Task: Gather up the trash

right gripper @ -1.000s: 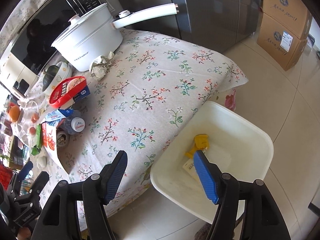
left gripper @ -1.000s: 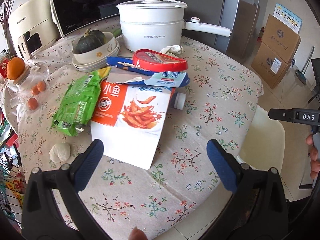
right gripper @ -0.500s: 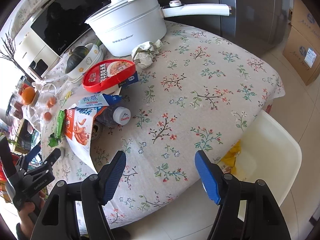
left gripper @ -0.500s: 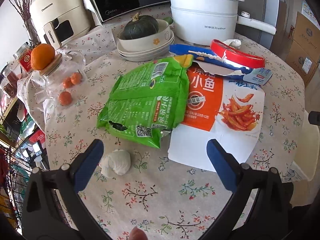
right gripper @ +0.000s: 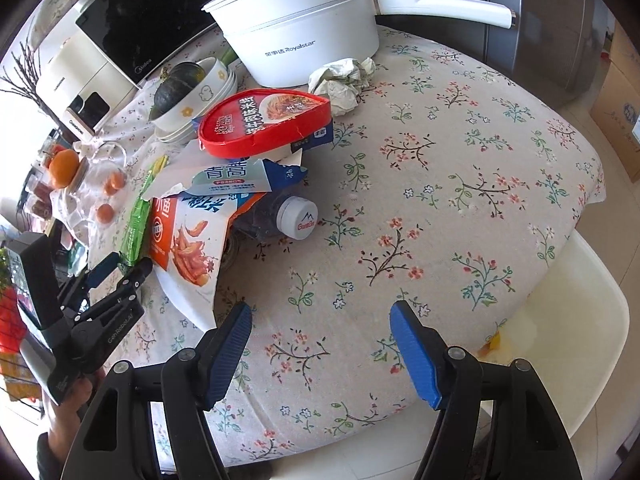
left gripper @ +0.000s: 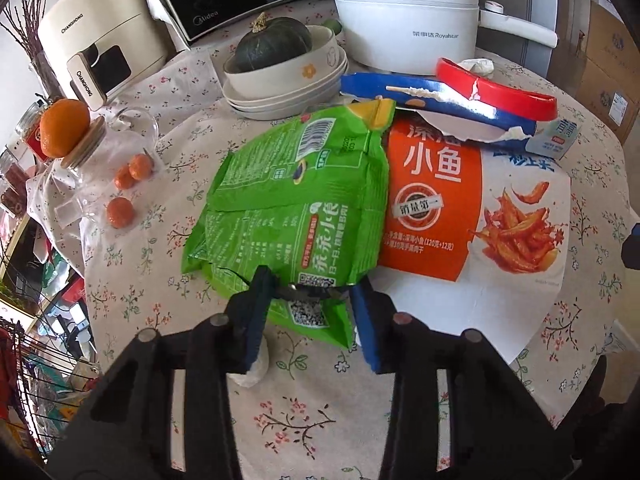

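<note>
Two fingers (left gripper: 256,320) pinch green bag (left gripper: 296,196); orange pouch (left gripper: 472,216) alongside

left gripper (left gripper: 310,312): fingers narrowed, seemingly gripping | right gripper (right gripper: 320,344): fingers spread

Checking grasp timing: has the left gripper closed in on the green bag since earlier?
Yes. The left gripper advanced from the table edge and closed on the green bag.

Bright daylight, sharp ctr, fisheye-warped edges.
</note>
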`<move>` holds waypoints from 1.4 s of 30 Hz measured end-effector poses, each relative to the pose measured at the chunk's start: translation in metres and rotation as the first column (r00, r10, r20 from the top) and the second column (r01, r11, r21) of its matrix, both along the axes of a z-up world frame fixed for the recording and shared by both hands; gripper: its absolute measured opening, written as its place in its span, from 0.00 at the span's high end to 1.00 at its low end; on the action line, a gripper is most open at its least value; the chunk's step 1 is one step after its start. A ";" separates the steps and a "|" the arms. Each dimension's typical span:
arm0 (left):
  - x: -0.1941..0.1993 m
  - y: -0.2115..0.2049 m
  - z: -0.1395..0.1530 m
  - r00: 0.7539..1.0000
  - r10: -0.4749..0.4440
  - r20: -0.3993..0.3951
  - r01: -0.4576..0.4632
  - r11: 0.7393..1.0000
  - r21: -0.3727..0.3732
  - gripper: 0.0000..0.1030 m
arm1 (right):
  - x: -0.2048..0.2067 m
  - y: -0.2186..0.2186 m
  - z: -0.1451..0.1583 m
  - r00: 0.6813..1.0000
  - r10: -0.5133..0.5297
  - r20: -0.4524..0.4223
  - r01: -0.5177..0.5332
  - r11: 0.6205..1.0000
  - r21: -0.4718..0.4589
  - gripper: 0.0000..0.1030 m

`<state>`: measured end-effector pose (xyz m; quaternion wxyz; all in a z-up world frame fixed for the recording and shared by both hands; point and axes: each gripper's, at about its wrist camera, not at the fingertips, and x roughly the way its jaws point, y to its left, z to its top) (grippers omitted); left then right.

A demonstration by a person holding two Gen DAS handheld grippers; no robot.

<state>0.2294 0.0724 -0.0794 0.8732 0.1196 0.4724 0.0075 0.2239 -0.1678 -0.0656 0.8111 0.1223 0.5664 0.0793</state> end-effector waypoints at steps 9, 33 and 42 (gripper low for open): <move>-0.018 0.022 0.039 0.996 0.057 0.067 -0.045 0.985 -0.164 0.96 | 0.003 0.021 -0.009 1.000 0.029 0.006 -0.030 0.996 0.081 0.29; -0.072 0.082 0.078 0.980 0.181 0.086 -0.118 0.868 -0.483 0.97 | 0.029 0.083 -0.021 0.989 0.103 0.108 -0.137 0.915 0.380 0.91; -0.082 0.089 0.089 0.975 0.190 0.119 -0.105 0.856 -0.506 1.00 | 0.008 0.097 0.018 0.964 0.178 0.199 -0.241 0.902 0.358 0.98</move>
